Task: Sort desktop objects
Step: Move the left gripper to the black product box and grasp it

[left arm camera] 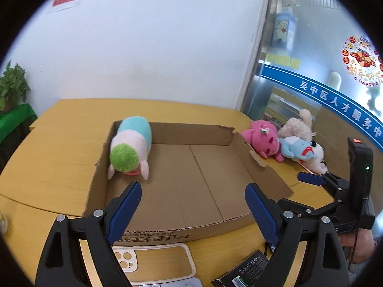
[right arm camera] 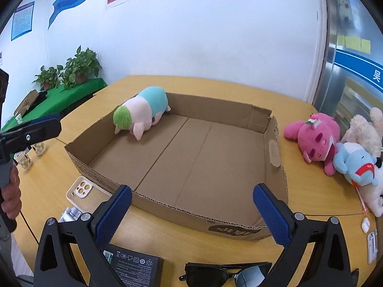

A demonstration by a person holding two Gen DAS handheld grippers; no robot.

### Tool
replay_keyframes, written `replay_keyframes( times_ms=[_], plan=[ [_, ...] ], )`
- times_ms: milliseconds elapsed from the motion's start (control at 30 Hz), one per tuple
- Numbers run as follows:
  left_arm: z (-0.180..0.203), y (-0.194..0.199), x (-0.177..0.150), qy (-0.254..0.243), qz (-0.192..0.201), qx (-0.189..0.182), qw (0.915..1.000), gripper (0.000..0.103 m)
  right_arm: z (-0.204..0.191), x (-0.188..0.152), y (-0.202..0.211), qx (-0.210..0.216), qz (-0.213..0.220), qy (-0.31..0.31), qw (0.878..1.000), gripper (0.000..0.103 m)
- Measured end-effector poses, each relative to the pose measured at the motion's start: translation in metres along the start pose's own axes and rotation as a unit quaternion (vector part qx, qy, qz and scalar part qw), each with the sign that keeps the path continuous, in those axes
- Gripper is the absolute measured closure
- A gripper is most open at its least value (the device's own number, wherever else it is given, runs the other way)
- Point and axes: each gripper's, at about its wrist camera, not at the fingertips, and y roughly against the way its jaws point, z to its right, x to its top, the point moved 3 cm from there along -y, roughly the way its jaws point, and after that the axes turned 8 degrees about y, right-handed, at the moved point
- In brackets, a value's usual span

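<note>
From the left wrist, the left gripper is seen with its blue pads far apart, and nothing is held between them. It is hung over the near wall of a low box that is set on a yellow table. A green-headed plush is laid in the far left corner of the box, against the left wall. Outside the box, at its right, a pink plush, a blue plush and a cream plush are piled together, touching. A white phone case is laid flat on the table just in front of the box, under the gripper. A black pack is seen near it, to the right. The right gripper is seen at the right edge; it cannot be told if it is wide or closed.

From the right wrist, the right gripper is seen with its pads wide apart, and nothing is gripped. The box is in front of it, with the green-headed plush in the far left corner. The pink plush, blue plush and cream plush are piled on the table to the right of the box. The phone case is laid left of the box. The black pack and dark glasses are seen at the bottom. A small white earbud case is laid at the right. Two paper cups are stood at the left, near the left gripper.
</note>
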Motion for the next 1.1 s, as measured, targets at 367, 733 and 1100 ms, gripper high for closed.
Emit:
replay_keyframes(
  times_ms=[367,733,1100],
  plan=[
    [0.025,-0.011,-0.027,-0.056,-0.039,0.037,0.9970,0.081,0.005,-0.010,0.011,0.006,0.010,-0.031,0.999,0.059],
    [0.038,0.015,-0.048,-0.038,-0.037,-0.019,0.9984,0.017,0.000,-0.049,0.044,0.097,0.041,-0.001,0.994,0.000],
    [0.049,-0.019,-0.123,0.020,-0.205,-0.125,0.9705,0.017,-0.052,-0.138,0.014,0.218,-0.069,0.037,0.973,0.000]
  ],
)
